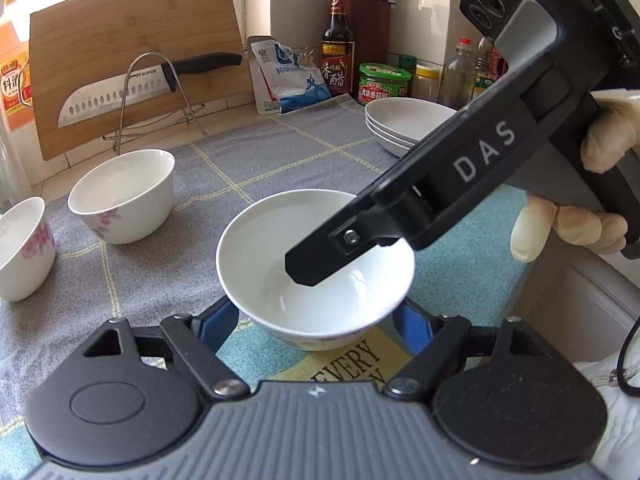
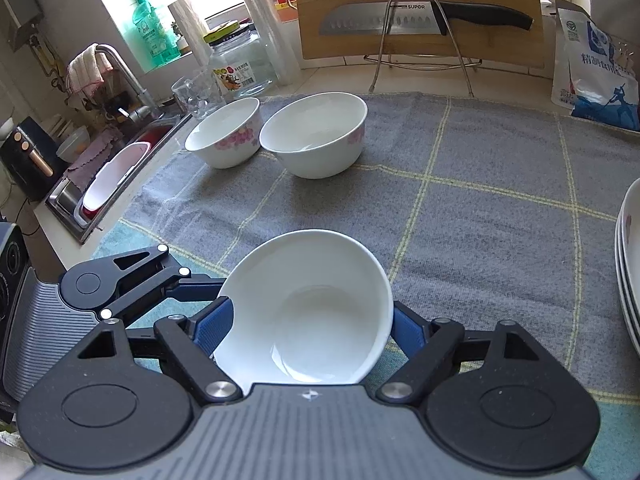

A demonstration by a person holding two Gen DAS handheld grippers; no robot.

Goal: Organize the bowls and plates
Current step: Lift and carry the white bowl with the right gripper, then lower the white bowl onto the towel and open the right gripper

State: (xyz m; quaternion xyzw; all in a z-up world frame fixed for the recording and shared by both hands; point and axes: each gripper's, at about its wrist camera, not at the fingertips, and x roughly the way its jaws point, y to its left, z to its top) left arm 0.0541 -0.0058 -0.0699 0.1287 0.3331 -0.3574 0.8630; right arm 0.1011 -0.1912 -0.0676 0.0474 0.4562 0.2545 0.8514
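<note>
Right at the lens, the left hand-held gripper (image 1: 312, 320) has its blue pads (image 1: 218, 320) against the lower wall of a plain white bowl (image 1: 316, 248), one on each side. That reads as a firm grip. The bowl sits in the lower centre of the left wrist view, over the checked cloth (image 1: 280, 152) that covers the desk (image 1: 240, 108), low over it or just touching.

From the upper right of that frame, a gloved hand (image 1: 600, 148) brings in the right hand-held gripper (image 2: 310, 328), with one black finger reaching over the bowl's hollow. In its own view the bowl fills the lower centre, tipped to one side, with blue pads close on both flanks. Whether those pads actually press the rim cannot be told from here; the fisheye bends everything at that range. Two tools on one bowl looks like a steadying hold or a hand-over, so it doesn't slip.

And where might it go? At mid left wait a flowered bowl (image 1: 124, 196) and its neighbour (image 1: 24, 248), both upright and empty, probably the pile to nest into. The stack of plates (image 1: 400, 124) sits apart at upper right, keeping the two kinds separate.
</note>
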